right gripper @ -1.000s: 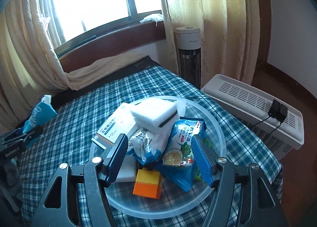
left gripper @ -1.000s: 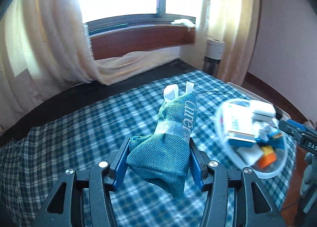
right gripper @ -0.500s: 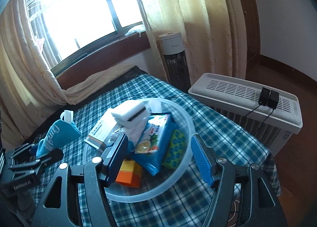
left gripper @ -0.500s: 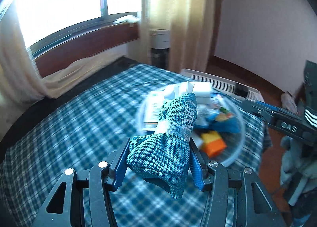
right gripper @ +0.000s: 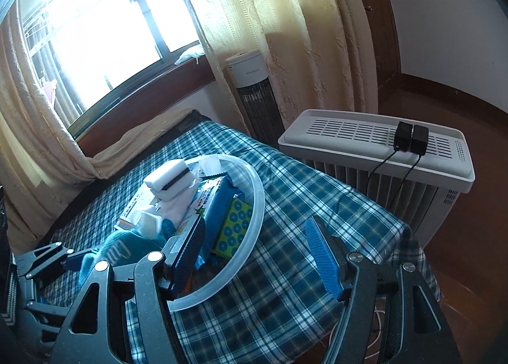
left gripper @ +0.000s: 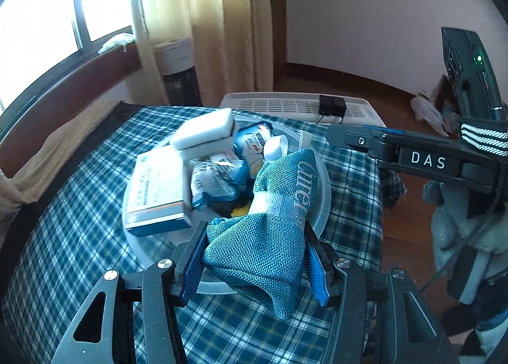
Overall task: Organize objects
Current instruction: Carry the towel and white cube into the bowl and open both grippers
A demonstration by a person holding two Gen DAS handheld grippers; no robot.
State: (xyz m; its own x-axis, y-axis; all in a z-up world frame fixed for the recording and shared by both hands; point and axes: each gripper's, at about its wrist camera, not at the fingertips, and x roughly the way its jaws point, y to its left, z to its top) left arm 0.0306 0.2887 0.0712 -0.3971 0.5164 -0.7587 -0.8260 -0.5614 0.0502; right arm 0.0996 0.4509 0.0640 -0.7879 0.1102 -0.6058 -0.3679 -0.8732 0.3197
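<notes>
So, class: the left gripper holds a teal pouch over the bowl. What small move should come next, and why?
Probably ease the left gripper lower, then open it: the teal pouch, clamped, hangs over the clear bowl of gathered items.

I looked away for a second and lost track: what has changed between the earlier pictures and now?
The left gripper, clamped throughout on the teal pouch, has carried it from over the bare plaid cloth to the bowl; the pouch now hangs over the near rim. The right gripper has slid rightward, so its open jaws now straddle the bowl's rim rather than its contents. Nothing was released; the bowl's contents lie as before.
</notes>
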